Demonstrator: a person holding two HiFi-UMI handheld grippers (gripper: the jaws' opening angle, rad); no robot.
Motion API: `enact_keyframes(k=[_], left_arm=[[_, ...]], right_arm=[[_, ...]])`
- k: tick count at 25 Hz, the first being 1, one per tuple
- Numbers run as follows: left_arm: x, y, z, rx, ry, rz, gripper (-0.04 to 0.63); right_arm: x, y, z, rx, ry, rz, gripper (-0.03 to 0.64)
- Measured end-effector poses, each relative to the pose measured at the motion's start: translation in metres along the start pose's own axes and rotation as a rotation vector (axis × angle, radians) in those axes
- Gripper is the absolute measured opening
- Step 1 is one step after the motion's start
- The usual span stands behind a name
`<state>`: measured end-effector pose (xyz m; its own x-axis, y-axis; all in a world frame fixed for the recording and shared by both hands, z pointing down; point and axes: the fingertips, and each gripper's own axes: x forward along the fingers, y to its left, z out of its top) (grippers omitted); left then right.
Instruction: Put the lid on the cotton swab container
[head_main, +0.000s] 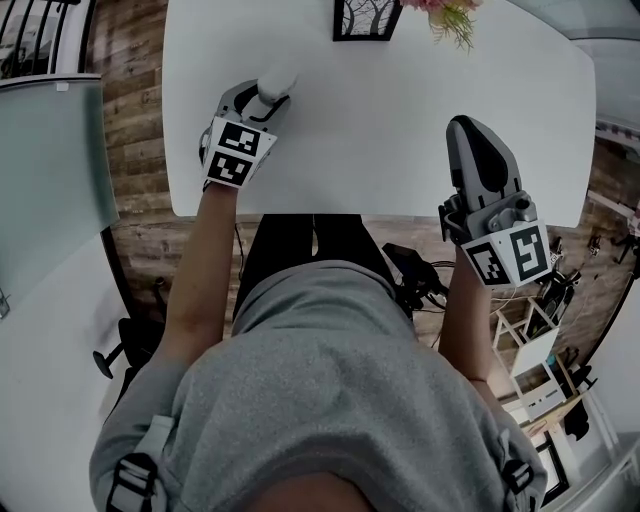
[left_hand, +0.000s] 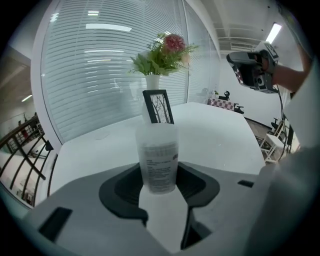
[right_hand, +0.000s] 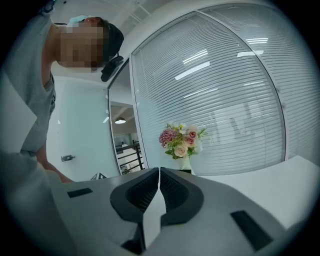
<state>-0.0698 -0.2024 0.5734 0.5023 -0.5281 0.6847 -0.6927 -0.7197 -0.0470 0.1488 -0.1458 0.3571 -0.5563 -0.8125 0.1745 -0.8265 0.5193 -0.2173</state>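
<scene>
The left gripper (left_hand: 161, 186) pinches the cotton swab container (left_hand: 158, 155) between its jaws over the left part of the white table (head_main: 380, 130); the right gripper (right_hand: 159, 187), at the table's right, has its jaws pressed together, empty

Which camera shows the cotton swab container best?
The left gripper view: the cotton swab container is close up, clamped between the jaws, its label showing. The head view shows only its pale top. The right gripper view does not show it.
</scene>
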Motion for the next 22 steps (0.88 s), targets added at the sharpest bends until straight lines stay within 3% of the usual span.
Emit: enact_keyframes(k=[8,16,22], left_arm=[[0.018,-0.009,-0.006,0.019,0.032,0.003,0.201],[0.030,-0.006,-0.003,-0.021,0.004,0.033,0.201],[0.041,-0.009,-0.011,-0.013,0.057,0.024,0.198]], right_arm=[[-0.008,-0.004,0.001,-0.006,0.003,-0.021,0.031],[-0.013,-0.006,0.002,0.000,-0.009,-0.033,0.031],[-0.016,-0.006,0.001,0.006,-0.013,-0.039,0.031]])
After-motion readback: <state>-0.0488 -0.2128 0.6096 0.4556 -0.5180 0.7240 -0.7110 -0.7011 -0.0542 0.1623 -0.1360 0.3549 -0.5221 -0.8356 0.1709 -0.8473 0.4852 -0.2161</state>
